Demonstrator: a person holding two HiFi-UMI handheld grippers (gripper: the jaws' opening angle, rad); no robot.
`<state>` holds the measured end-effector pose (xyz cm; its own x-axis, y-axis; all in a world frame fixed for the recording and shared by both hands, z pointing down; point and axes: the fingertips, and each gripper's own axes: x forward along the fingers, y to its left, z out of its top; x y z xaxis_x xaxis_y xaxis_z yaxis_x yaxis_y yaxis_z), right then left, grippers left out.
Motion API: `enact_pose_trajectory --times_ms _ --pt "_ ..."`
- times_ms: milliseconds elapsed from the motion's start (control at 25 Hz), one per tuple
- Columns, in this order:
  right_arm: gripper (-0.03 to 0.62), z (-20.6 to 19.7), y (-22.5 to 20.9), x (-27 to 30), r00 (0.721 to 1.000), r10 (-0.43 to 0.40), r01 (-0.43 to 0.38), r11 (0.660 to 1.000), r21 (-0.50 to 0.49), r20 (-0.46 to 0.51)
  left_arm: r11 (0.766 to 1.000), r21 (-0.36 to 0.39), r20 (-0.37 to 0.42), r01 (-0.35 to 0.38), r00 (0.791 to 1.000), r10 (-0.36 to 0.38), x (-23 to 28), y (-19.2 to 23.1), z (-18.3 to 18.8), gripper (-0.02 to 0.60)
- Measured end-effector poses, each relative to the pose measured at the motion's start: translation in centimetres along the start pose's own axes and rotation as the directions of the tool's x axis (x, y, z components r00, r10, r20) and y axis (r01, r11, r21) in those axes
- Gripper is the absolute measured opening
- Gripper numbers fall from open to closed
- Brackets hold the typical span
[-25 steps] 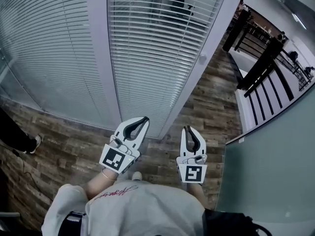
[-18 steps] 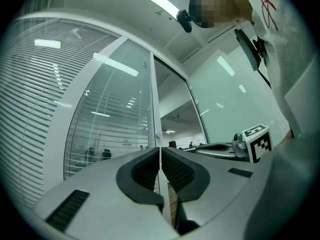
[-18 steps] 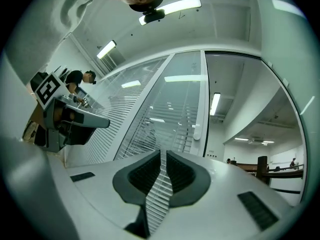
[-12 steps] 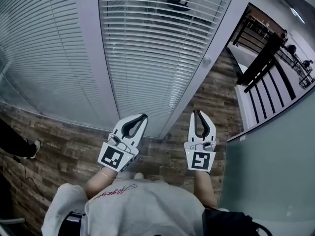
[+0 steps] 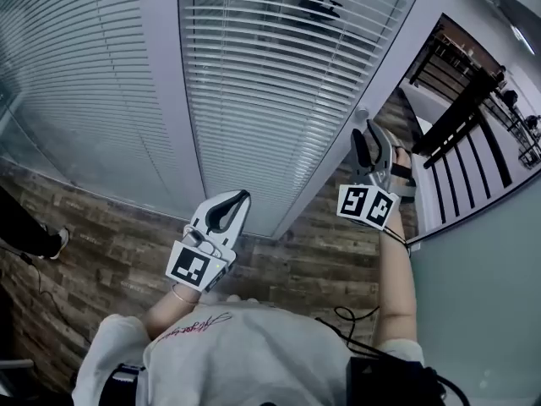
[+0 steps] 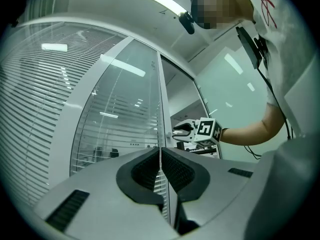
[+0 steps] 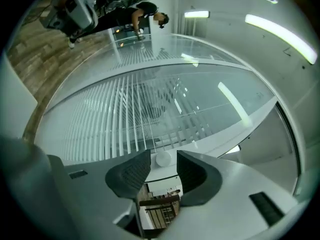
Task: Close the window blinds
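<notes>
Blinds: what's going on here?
A person stands at a glass partition with blinds behind the glass, a gripper in each hand. The right gripper is up at the small round white knob on the frame. Its jaws have just been opening, and the knob sits in the gap between them, not yet pinched. The left gripper hangs low, shut and empty. The slats are open enough to see through.
</notes>
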<state>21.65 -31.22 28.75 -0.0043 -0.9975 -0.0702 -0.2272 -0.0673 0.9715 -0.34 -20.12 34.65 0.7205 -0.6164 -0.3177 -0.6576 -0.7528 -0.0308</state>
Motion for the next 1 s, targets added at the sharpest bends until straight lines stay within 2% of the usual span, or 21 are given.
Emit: enact_pose_trajectory --times_ms 160,320,440,720,840,1000 --pt "0.152 -2.0 0.7 2.5 0.995 0.036 -0.053 0.982 -0.182 -0.092 1.000 0.003 -0.079 -0.021 0.997 0.021 -0.5 0.2 -1.8 0.020" --pt "0.157 -2.0 0.7 3.5 0.996 0.028 -0.050 0.962 -0.269 -0.084 0.999 0.001 -0.089 -0.042 0.995 0.042 -0.7 0.5 -2.2 0.020" --pt "0.176 -1.8 0.2 3.8 0.997 0.019 -0.038 0.960 -0.278 -0.071 0.999 0.003 -0.090 -0.047 0.995 0.047 -0.6 0.7 -2.3 0.020" --pt "0.174 -1.3 0.5 4.3 0.999 0.020 -0.035 0.948 -0.316 -0.049 0.998 0.008 -0.092 -0.055 0.994 0.056 -0.3 0.7 -2.3 0.020" --pt "0.155 -1.2 0.4 4.3 0.999 0.015 -0.027 0.954 -0.297 -0.042 0.998 0.011 -0.091 -0.055 0.994 0.056 -0.3 0.6 -2.2 0.020" --pt "0.133 -1.1 0.1 4.3 0.999 0.026 -0.033 0.976 -0.216 -0.037 0.998 0.016 -0.089 -0.054 0.995 0.055 -0.2 0.3 -2.1 0.020"
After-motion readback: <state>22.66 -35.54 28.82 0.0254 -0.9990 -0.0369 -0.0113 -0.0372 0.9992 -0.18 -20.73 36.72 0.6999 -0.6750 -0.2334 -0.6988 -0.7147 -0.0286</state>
